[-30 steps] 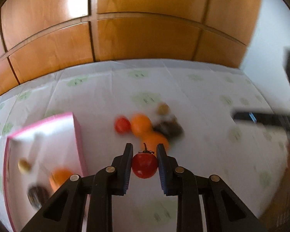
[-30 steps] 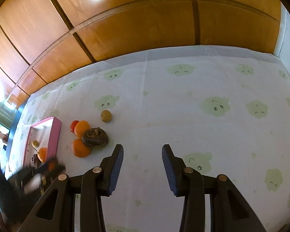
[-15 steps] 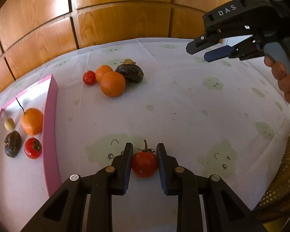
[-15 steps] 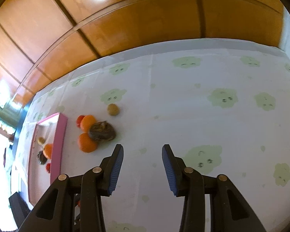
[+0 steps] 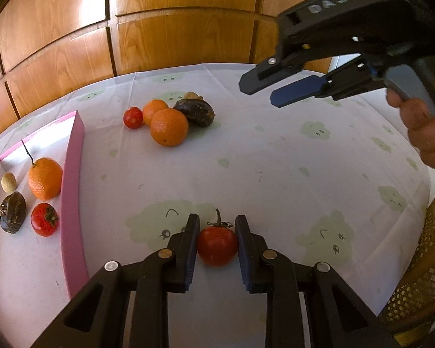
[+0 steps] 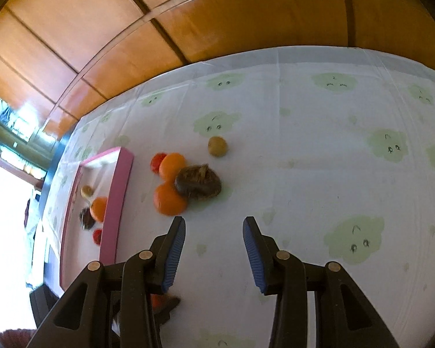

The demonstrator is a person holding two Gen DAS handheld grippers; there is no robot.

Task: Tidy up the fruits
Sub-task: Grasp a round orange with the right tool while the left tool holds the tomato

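Observation:
My left gripper [image 5: 217, 226] is shut on a red tomato [image 5: 217, 245] with a green stalk, low over the tablecloth. A pink-rimmed tray [image 5: 72, 191] lies to its left and holds an orange [image 5: 45, 178], a red tomato [image 5: 44, 219], a dark wrinkled fruit [image 5: 12, 212] and a small beige fruit [image 5: 8, 182]. A loose pile lies farther back: two oranges [image 5: 168, 127], a small tomato [image 5: 132, 117], a dark fruit [image 5: 196, 112]. My right gripper [image 6: 214, 229] is open and empty above the table, near that pile [image 6: 198, 184]; it also shows in the left wrist view [image 5: 278, 87].
A white tablecloth [image 5: 275, 159] with green cloud faces covers the table. Wooden wall panels [image 5: 174, 29] stand behind it. A woven chair back [image 5: 420, 261] is at the right edge. A small beige fruit [image 6: 217, 146] lies apart behind the pile.
My left gripper has swung from facing the pile to a spot right of the tray, still holding the tomato. My right gripper has moved closer to the pile.

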